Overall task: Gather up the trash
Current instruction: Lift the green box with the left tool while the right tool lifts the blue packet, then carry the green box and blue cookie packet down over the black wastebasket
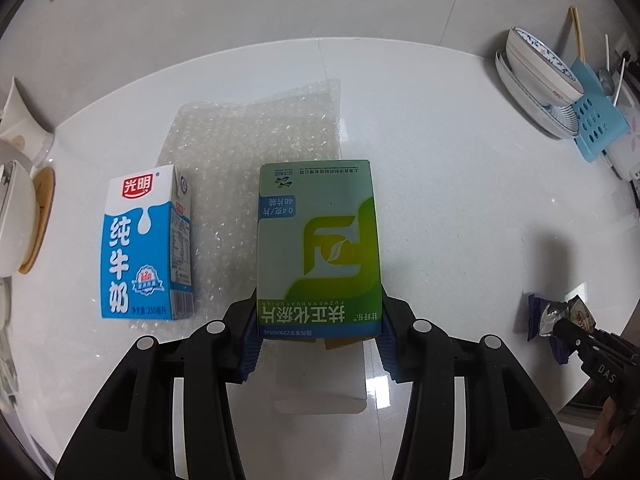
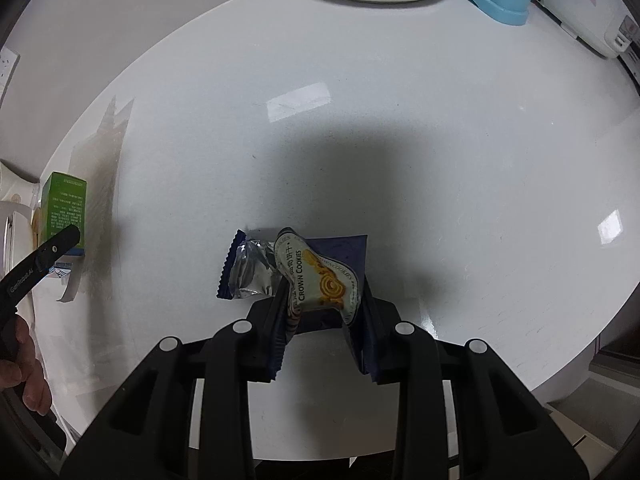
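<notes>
Your left gripper (image 1: 320, 340) points forward over the white desk (image 1: 440, 184), its blue pads closed against the near end of the green medicine box (image 1: 318, 248), one pad on each side. The box extends straight out from the jaws; whether it is lifted off the desk cannot be told.

Your right gripper (image 2: 320, 320) is closed on the Crown Cookies wrapper (image 2: 304, 268), crumpled between the jaws, with its silver torn end (image 2: 250, 270) sticking out to the left. It hangs over a dark shadow on the desk.

To the left of the box a blue-and-white milk carton (image 1: 146, 244) stands upright on the edge of a sheet of bubble wrap (image 1: 256, 140), which lies flat beyond and beneath the box.

At the desk's far right edge sit stacked bowls and plates (image 1: 536, 80) and a light blue basket (image 1: 596, 120). White cups with a wooden coaster (image 1: 42, 216) crowd the left edge.

The middle of the desk, between the box and the wrapper, is open surface. The near rim curves close under your right gripper.
</notes>
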Demonstrator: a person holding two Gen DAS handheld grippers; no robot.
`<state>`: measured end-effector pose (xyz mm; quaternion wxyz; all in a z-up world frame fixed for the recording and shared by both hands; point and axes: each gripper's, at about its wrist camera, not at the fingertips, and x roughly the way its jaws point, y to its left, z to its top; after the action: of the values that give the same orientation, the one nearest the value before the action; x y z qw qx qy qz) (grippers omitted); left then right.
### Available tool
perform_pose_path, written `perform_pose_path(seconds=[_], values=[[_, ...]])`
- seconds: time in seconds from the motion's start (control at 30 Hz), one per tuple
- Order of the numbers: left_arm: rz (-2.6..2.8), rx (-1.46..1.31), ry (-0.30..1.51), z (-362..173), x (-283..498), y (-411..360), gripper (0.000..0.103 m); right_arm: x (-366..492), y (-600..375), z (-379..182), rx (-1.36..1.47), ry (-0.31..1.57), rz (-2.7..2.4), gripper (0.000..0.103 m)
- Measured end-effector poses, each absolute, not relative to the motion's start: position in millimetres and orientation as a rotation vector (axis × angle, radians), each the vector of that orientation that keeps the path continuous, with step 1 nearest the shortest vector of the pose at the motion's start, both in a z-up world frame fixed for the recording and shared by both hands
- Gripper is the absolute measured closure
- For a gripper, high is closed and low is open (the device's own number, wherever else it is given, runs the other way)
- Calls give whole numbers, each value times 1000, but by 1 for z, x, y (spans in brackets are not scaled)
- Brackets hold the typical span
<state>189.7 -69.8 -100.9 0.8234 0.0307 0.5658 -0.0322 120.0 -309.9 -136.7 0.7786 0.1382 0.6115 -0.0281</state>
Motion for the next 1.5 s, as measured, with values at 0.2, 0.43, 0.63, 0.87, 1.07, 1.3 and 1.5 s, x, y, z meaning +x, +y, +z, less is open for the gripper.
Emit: perform_pose_path(seconds=[0.2, 0.43, 0.63, 0.87, 1.07, 1.3, 1.5], values=[[-64, 65, 1179, -88, 172, -71, 57, 119, -302, -126, 250, 1287, -34, 74], [-62, 67, 1163, -80, 157, -71, 57, 110, -295, -114, 195, 1249, 4, 74], [-60, 63, 1156, -77, 138, -73, 57, 100, -293, -103, 193, 1215, 43, 74], [-67, 52, 1149, -74, 111, -79, 57, 85, -287, -92, 141, 1173, 79, 74], [-68, 54, 1143, -76, 85, -88, 57, 68, -287, -85, 112, 1150, 110, 74], [-57, 14, 1130, -77, 51, -91, 57, 49, -283, -80, 92, 1125, 166, 74], [-41, -18, 1119, -77, 21, -94, 57, 33, -281, -74, 63, 1110, 208, 74]])
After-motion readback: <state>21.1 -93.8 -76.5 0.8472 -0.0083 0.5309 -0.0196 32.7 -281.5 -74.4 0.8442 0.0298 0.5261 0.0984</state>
